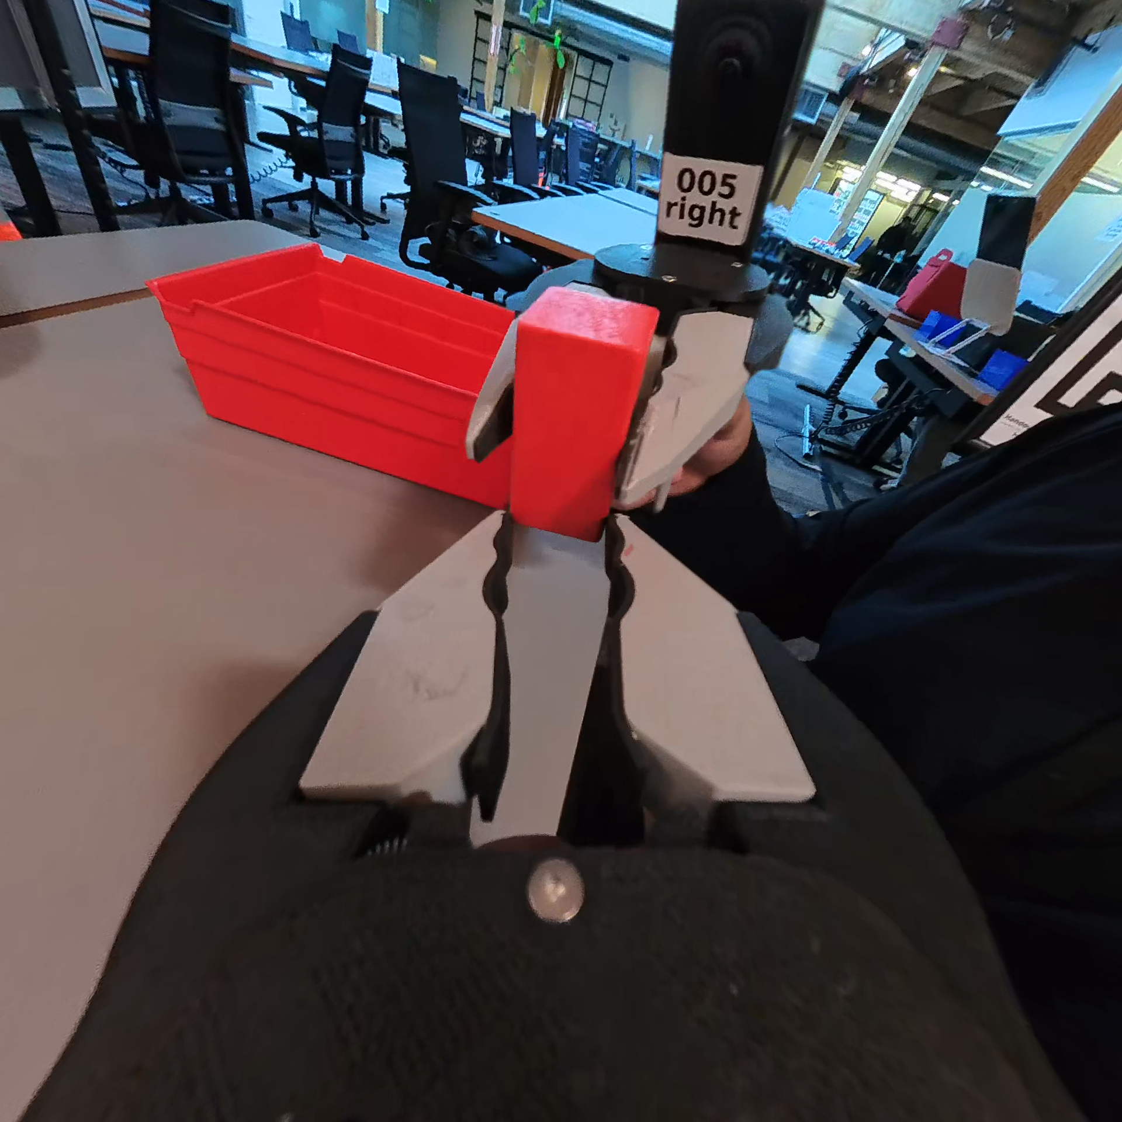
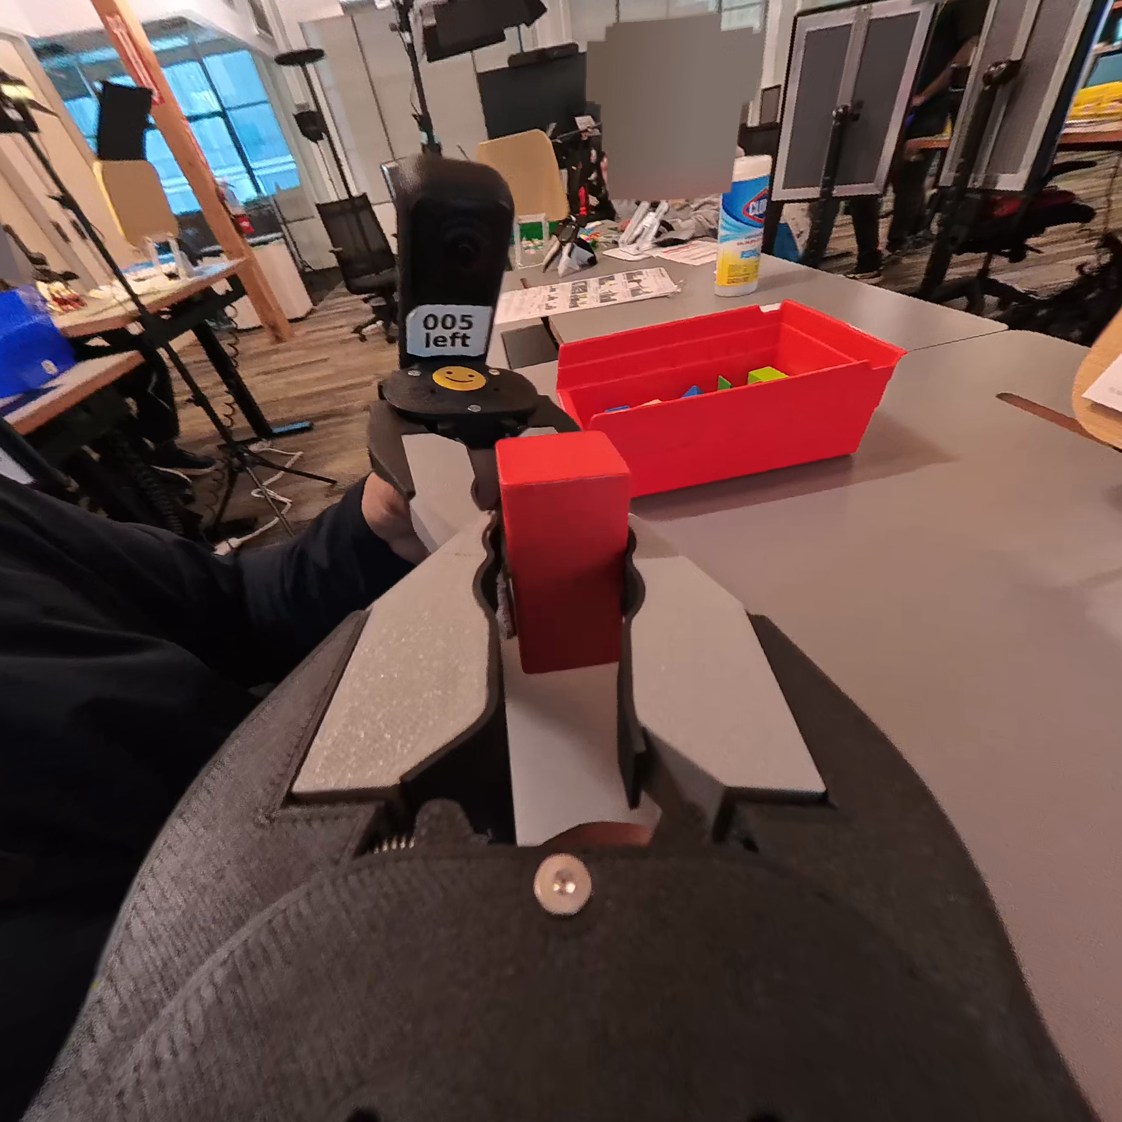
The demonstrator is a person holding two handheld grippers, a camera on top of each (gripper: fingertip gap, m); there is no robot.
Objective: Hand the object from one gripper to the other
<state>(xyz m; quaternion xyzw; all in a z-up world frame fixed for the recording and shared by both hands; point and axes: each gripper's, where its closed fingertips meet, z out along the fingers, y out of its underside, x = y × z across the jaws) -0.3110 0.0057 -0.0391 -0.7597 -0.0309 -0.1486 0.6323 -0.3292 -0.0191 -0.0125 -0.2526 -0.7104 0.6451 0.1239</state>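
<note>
A red rectangular block (image 1: 571,419) hangs in the air between my two grippers, above the grey table (image 1: 182,546). My left gripper (image 1: 557,525) is shut on the block's near end, with both fingertips pressed against its sides. My right gripper (image 2: 561,540) faces the left one and stands around the block (image 2: 564,558). Its right pad (image 2: 631,577) lies against the block. A thin gap shows between its left pad (image 2: 489,577) and the block, so this gripper is open. In the left wrist view the right gripper (image 1: 561,449) straddles the block's upper part. One left finger (image 2: 484,482) shows behind the block.
A red bin (image 2: 728,449) stands on the table (image 2: 850,607) just behind the grippers and holds several small coloured blocks (image 2: 766,375). It also shows in the left wrist view (image 1: 340,376). A wipes canister (image 2: 742,231) and papers (image 2: 595,291) lie farther back. The person's dark sleeves are beside both grippers. The grippers are tip to tip, or close to it.
</note>
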